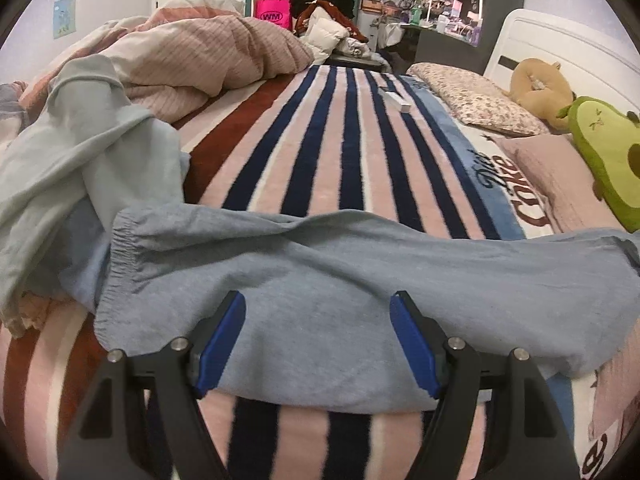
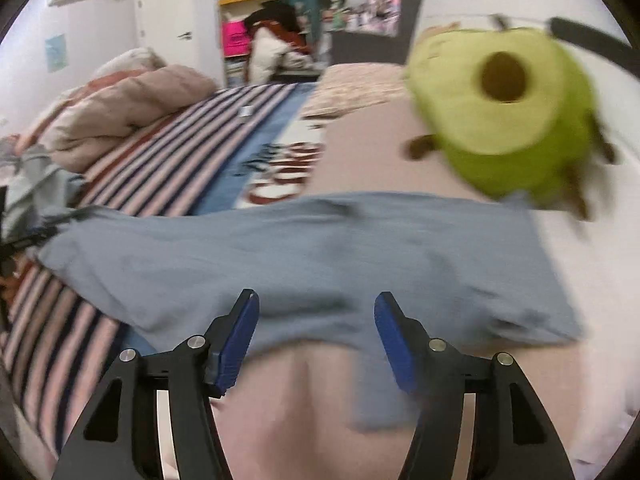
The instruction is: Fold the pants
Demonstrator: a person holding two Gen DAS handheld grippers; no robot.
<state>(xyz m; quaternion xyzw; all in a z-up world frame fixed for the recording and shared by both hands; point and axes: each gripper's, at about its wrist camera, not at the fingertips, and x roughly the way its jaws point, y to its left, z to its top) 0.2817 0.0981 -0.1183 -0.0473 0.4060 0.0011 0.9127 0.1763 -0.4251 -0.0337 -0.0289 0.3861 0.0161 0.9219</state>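
Grey-blue pants (image 1: 340, 280) lie spread across the striped blanket, their elastic waistband (image 1: 116, 264) at the left. My left gripper (image 1: 318, 306) hovers over their near edge, blue pads wide apart, gripping nothing. The right wrist view is blurred. There the same pants (image 2: 304, 256) stretch across the bed, and my right gripper (image 2: 316, 306) stands open over their near hem. A strip of the cloth (image 2: 376, 400) trails down beside its right finger (image 2: 394, 344); I cannot tell whether it touches the pad.
A pale blue garment (image 1: 80, 160) is heaped at the left, with a bunched pink duvet (image 1: 200, 52) behind it. Pillows (image 1: 472, 96), a tan plush and a green avocado plush (image 2: 504, 112) line the headboard at the right. A small white box (image 1: 396, 100) lies far up the striped blanket (image 1: 340, 152).
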